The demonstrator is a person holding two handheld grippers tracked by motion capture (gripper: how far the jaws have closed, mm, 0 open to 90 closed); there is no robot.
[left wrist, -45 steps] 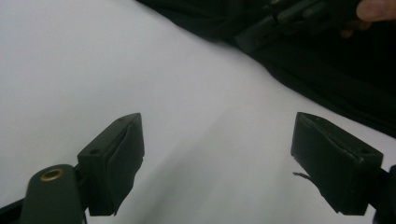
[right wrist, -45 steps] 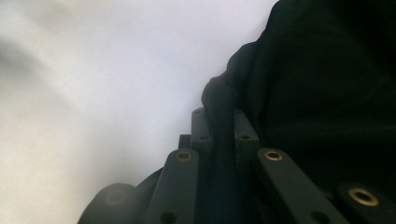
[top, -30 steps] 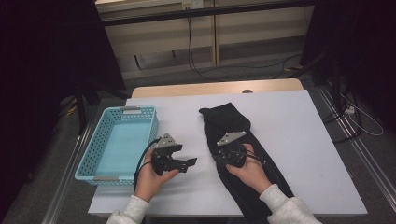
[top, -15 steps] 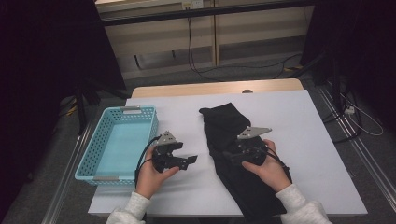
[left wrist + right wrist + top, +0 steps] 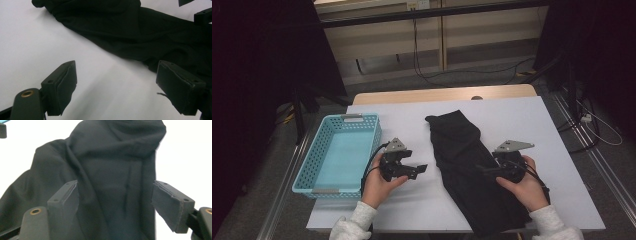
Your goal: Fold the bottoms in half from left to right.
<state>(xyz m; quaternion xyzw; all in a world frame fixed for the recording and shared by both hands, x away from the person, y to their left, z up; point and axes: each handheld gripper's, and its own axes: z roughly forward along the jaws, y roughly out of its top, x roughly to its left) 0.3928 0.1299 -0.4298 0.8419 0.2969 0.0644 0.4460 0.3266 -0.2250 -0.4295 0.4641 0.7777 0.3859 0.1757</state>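
The near end of the black garment [image 5: 467, 170] runs off the front edge of the tabletop [image 5: 562, 150] in the high view, partly behind the right hand [image 5: 524, 187], so its full length cannot be made out. Dark cloth on dark cloth leaves folds and seams hard to read; a bunched ridge shows at the far end in the right gripper view. What kind of garment it is cannot be told.

The left claw [image 5: 422, 169] is spread wide, with nothing between its pads. It is held in the left hand [image 5: 379, 182] over bare tabletop, pointed toward the garment, and stands apart from it. In the left gripper view, white surface lies between the jaws and the cloth's edge runs beyond them.

The right claw [image 5: 482, 170] is also spread; its jaws have just been opening. In the right gripper view the garment [image 5: 112, 170] lies between and beyond the pads [image 5: 172, 205], which do not press on it. Whether they graze the cloth cannot be told.

The garment lies lengthwise on the white tabletop, right of centre. A light blue basket [image 5: 307, 170] stands at the left edge, well apart from it. Behind the tabletop, cables [image 5: 432, 75] trail across a grey floor before pale panels; dark drapes flank both sides.
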